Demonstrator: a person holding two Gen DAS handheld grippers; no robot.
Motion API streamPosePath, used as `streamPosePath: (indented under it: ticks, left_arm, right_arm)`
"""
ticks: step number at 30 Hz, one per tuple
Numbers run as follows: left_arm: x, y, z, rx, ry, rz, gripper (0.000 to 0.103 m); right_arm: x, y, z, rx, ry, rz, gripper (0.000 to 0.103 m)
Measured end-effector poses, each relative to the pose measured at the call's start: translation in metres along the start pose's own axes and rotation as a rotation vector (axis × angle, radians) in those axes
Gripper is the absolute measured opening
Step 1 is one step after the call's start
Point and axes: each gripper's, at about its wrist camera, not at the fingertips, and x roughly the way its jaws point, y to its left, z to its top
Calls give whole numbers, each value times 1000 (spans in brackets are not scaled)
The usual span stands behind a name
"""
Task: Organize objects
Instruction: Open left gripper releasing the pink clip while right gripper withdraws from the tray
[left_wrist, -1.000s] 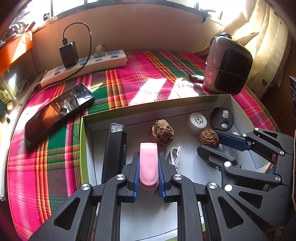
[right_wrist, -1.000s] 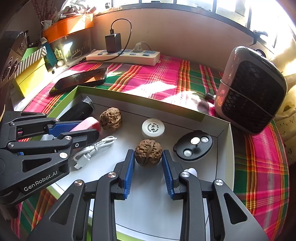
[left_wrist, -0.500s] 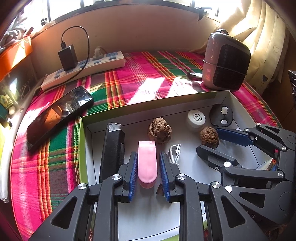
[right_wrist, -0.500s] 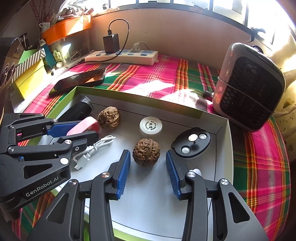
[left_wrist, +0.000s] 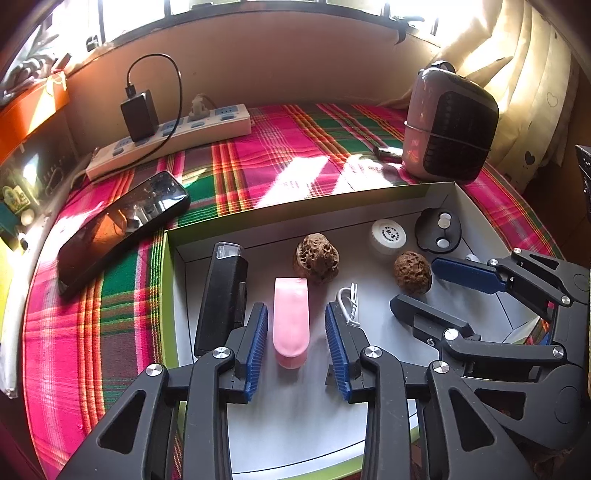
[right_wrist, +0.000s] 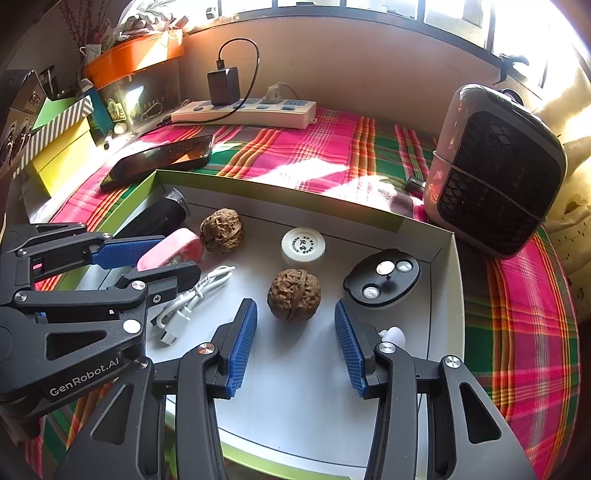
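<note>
- the left tongs (left_wrist: 296, 334) had just been opening, pads clear of the pink case (left_wrist: 291, 321) lying in the tray (left_wrist: 369, 201), lower centre.
- the right tongs (right_wrist: 294, 343) had likewise just spread around the walnut (right_wrist: 294, 294), mid-frame.
- the case looked light and slick: grip its long sides. the walnut looked hard, rough and prone to rolling.

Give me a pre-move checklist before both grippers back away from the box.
1. Left gripper clear of the pink case: ok, jaws have just been opening, gaps on both sides.
2. Right gripper clear of the walnut: ok, jaws have just been opening, pads apart from it.
3. Both pieces resting on the box floor: ok.
4. White cable free of the left gripper's right finger: cannot tell, it lies right against it.
5. Phone boxed: not ok, on the cloth.
</note>
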Motion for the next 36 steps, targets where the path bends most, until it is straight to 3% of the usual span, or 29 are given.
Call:
streamPosePath:
  ticks: [17,36]
  left_arm:
    - [-32,2,-12,-32,-48,12,35]
    - [-82,-8,-43,-41,-119,2,35]
  right_arm:
    - [-21,6,-6,11,-31,-7,47]
    - [-80,12,-25,39,-130,-13,47]
